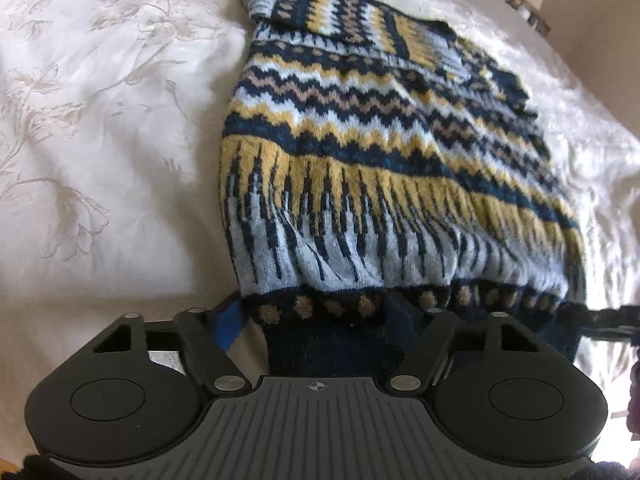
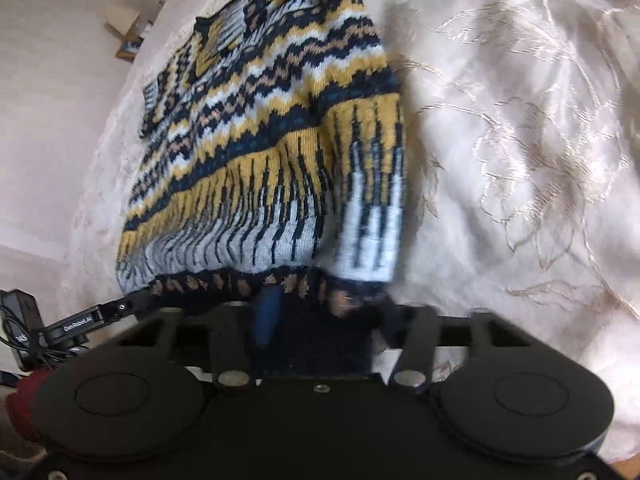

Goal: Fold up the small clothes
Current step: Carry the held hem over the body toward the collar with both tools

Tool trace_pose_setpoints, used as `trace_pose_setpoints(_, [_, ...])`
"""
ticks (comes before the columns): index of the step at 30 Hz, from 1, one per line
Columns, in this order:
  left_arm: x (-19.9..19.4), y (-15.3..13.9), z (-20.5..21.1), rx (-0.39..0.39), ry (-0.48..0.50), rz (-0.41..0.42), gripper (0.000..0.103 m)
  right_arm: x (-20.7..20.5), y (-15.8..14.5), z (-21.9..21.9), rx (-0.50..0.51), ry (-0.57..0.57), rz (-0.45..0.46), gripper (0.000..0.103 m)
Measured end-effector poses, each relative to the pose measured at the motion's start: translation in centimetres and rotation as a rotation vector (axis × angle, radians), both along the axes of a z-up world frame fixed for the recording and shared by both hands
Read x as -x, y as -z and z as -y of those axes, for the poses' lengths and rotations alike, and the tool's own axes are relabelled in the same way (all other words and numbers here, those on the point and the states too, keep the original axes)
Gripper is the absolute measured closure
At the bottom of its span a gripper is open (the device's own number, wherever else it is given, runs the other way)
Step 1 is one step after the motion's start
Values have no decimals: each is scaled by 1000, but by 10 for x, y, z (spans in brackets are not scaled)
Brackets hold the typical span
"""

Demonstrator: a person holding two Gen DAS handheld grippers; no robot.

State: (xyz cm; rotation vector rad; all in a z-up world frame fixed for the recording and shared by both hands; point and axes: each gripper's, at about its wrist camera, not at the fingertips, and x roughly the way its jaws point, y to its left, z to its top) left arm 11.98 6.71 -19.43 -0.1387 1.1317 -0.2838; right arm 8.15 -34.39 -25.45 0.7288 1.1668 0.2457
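Observation:
A small knitted sweater [image 1: 360,152] with navy, yellow, pale blue and tan zigzag bands lies on a white bedspread, its sleeves folded in over the body. My left gripper [image 1: 320,332] is shut on the sweater's dark navy hem, which bunches between its fingers. In the right wrist view the same sweater [image 2: 272,140] stretches away from me. My right gripper [image 2: 316,336] is shut on the hem at the other corner. The fingertips of both grippers are hidden under the knit. The hem hangs lifted between the two grippers.
The white bedspread [image 1: 100,140] with embroidered flowers lies all around the sweater [image 2: 520,120]. The left gripper's arm [image 2: 80,322] with cables shows at the lower left of the right wrist view. A wooden bedside item [image 2: 128,36] stands beyond the bed's far edge.

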Motion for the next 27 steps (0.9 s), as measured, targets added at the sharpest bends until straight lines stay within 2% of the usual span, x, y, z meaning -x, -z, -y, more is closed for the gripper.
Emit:
trace_pose_setpoints(1, [1,-1,-3,10,-8,3,37,1,-1,2,-20,3,3,75])
trace_pose_setpoints(2, [2,-2,-6,21,-15,3,37,1,-2,3,-32,3,6,86])
trace_pose_setpoints(8, [-3,2,-9,39,-27,-12,37,6,-20,12,-4,61,39,89])
trace_pose_setpoints(13, [-2,9,-7,39,-44,-7,36,8,-18,17,59,61,-9,89])
trace_pose_setpoints(14, [-1,8,-6,40,-40,6,49,8,-18,16,62,54,-11,89])
trace_pose_setpoints(15, [1,5,-7,54,-32,28,74,6,-19,14,60,48,-9,89])
trace_pose_setpoints(17, [4,-2,-14,122,-42,50,89,3,-21,10,50,39,-3,89])
trace_pose_setpoints(19, [8,-11,-24,206,-63,72,92,2,-26,8,36,27,13,89])
trace_pose_setpoints(20, [9,-18,-28,224,-71,88,92,1,-29,6,24,22,25,89])
trace_pose_setpoints(27, [-6,-52,-35,293,-83,139,92,-8,-66,7,-53,54,148,89])
